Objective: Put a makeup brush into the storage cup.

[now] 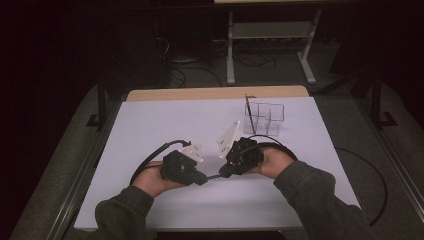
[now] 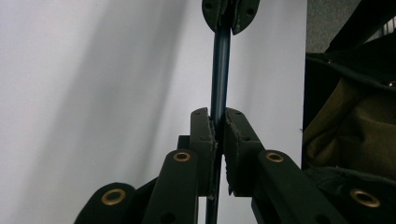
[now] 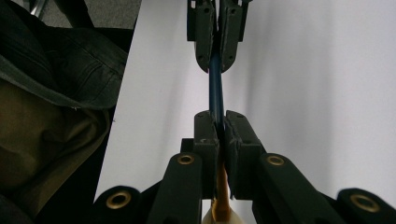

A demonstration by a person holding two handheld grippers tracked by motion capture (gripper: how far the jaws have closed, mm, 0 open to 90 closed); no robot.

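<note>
Table [image 1: 150, 125]: flat white sheet over a wood top, dark floor and cables beyond. Nothing lies between the grippers and the far edge except a clear box.

Left gripper [image 1: 204, 178]: black, matte, brass rivets at the links; jaws clamped on one end of the pen.

Pen [image 1: 214, 176]: thin, straight, dark blue shaft, glossy; spans the short gap between the two grippers, lifted just off the sheet near the person's side.

Right gripper [image 1: 223, 173]: same build; jaws pressed shut on the other end of the pen, where an orange part shows behind the pads.

Box [image 1: 265, 119]: clear plastic, divided, upright, far right of centre; one dark stick stands in it.
</note>
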